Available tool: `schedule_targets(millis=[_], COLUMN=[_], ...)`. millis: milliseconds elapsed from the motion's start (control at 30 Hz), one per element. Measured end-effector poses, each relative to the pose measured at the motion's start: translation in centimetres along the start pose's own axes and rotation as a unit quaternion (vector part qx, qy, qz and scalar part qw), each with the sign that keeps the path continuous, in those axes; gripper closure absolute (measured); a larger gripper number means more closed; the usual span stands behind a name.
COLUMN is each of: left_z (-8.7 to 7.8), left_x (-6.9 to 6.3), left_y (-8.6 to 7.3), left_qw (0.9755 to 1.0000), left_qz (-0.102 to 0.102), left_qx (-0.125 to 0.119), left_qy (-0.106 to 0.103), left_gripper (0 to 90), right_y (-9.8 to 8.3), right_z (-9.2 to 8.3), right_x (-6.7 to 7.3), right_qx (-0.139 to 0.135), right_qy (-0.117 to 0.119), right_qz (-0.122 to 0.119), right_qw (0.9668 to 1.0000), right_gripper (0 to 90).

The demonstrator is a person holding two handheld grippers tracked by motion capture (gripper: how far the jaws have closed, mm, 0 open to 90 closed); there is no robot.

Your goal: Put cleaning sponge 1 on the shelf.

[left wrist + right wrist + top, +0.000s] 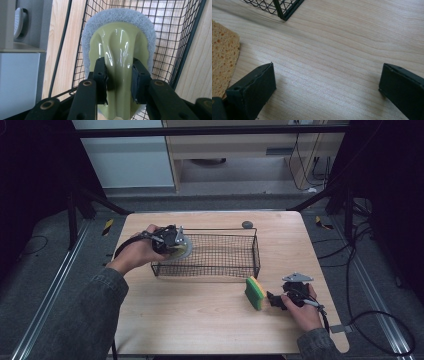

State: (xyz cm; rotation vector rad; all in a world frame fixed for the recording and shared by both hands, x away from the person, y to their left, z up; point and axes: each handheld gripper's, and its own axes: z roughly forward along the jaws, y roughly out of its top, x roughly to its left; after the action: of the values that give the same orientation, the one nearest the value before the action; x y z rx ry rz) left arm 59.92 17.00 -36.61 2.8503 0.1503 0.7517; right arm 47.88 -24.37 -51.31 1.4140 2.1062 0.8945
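Our left gripper [119, 80] has its jaws clamped on the scrubber [119, 47] over the basket's [256, 251] left end, while the right gripper [325, 90], jaws wide and empty, rests just right of the sponge [255, 293].

we count 1 wire basket [220, 251] on 1 wooden counter [200, 315]. we see 2 tools: 1 left tool [172, 241] and 1 right tool [280, 299]. there is 1 scrubber with a pale green handle [119, 50] and 1 yellow and green sponge [255, 293]. we also count 1 small dark round thing [247, 224] at the counter's far edge, 2 hands and 2 denim sleeves.
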Motion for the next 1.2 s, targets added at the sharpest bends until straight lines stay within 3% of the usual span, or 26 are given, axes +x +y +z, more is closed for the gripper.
schedule_targets(millis=[567, 1200], left_z=[1.4, 2.6], left_x=[-0.2, -0.1], left_y=[-0.7, -1.1], left_qw=[0.9999, 0.9997], left_qz=[-0.013, -0.012], left_qx=[0.002, 0.011], left_qy=[-0.011, -0.02], left_gripper=[69.5, 69.5], right_y=[0.0, 0.1], right_z=[0.0, 0.1], right_x=[0.1, 0.2], right_qx=[0.0, -0.001], right_qy=[0.001, 0.0], right_qz=[-0.001, 0.0], right_qw=[1.0, 1.0], right_gripper=[1.0, 0.9])
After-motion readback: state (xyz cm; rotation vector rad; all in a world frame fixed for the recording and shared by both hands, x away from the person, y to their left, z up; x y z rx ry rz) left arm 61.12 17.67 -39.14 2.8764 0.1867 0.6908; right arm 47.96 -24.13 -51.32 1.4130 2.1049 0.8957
